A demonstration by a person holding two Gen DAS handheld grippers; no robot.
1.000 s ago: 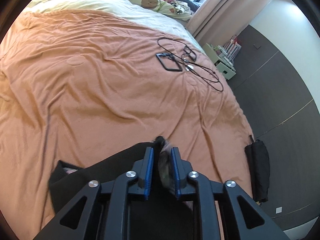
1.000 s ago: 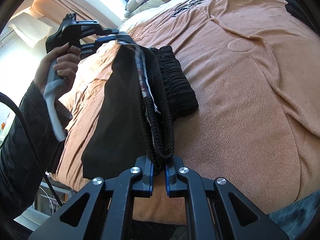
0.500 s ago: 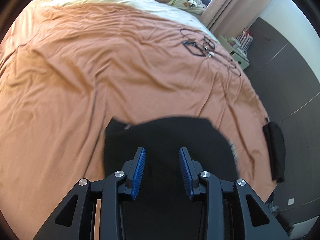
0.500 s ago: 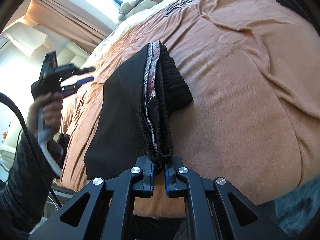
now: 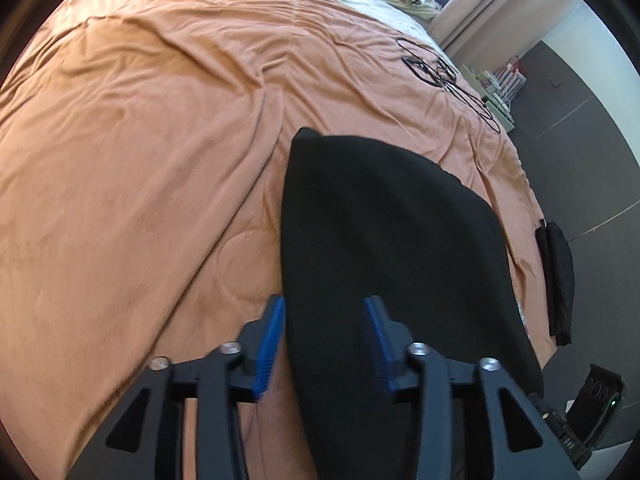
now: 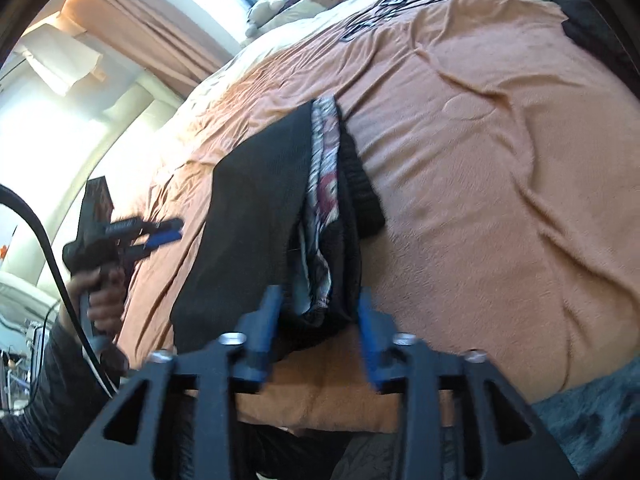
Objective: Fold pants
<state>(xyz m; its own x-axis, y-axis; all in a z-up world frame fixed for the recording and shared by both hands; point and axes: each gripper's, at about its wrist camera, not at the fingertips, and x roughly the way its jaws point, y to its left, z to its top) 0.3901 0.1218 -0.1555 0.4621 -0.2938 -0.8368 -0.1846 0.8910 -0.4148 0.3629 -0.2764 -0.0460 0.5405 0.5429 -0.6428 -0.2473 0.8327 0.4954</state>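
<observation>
Folded pants (image 5: 384, 240) lie on bed (image 5: 140, 160); both jaws opening: left hand-held gripper (image 5: 324, 344) empty, waistband between right hand-held gripper (image 6: 318, 328) pads at 6 o'clock, unpressed.

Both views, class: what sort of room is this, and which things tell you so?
Most likely a bedroom: a big bed under an orange blanket, stuffed toys at its head, and curtains by a bright window.

No text, label, brand or number can be read in either view. The left gripper (image 6: 158, 236), seen to the left of the right gripper's jaws, carries a pale marking along its body, too blurred to make out. A small dark device (image 5: 596, 400) to the right of the left gripper's jaws shows faint round marks and a green light, not legible
</observation>
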